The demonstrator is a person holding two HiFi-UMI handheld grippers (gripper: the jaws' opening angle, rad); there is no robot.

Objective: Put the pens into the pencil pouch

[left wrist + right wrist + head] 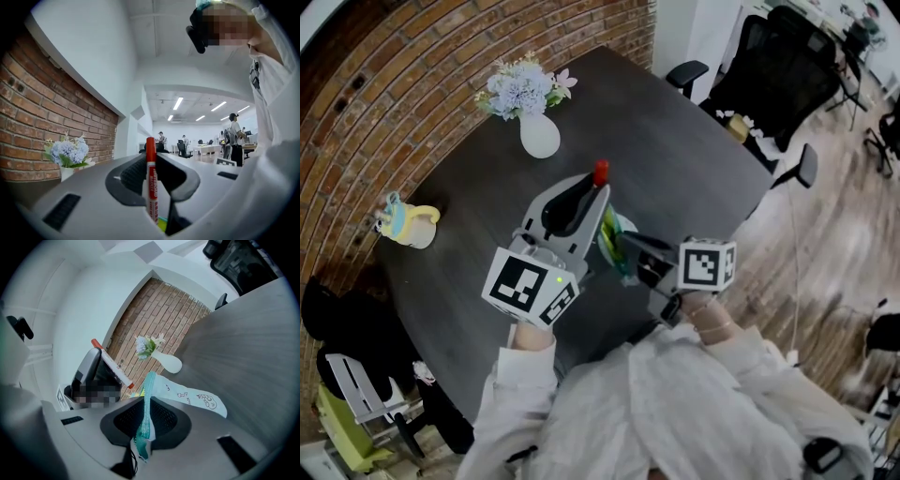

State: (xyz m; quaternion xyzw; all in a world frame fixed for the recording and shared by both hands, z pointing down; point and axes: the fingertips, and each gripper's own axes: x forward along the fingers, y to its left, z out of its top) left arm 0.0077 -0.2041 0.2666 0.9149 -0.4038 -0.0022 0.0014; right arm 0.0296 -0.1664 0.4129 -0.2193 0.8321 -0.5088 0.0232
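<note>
Left gripper: the left gripper (152,165) is clenched on a red marker (151,183), pads pressing on the barrel.
Right gripper: the right gripper (147,416) pinches the teal zipper edge of the pencil pouch (190,393).
Marker's place: lower centre of the left gripper view, standing upright with its red cap on top. In the head view the cap shows just above mid-frame.
Pouch's place: centre of the head view, between the two grippers, apparently held up off the dark table (694,159).
Pouch mouth: mostly hidden behind the jaws, so how wide it gapes is unclear.
Step in hand: probably bringing the marker to the pouch opening.
Doing it well: tip the marker so one end leads along the zipper line. Hold the pinched edge taut, and let go only once most of the barrel is inside.
Materials: the marker is a slim rigid cylinder, glossy white with a red label. The pouch is limp pale fabric with doodle print and a ribbed zipper tape.
</note>
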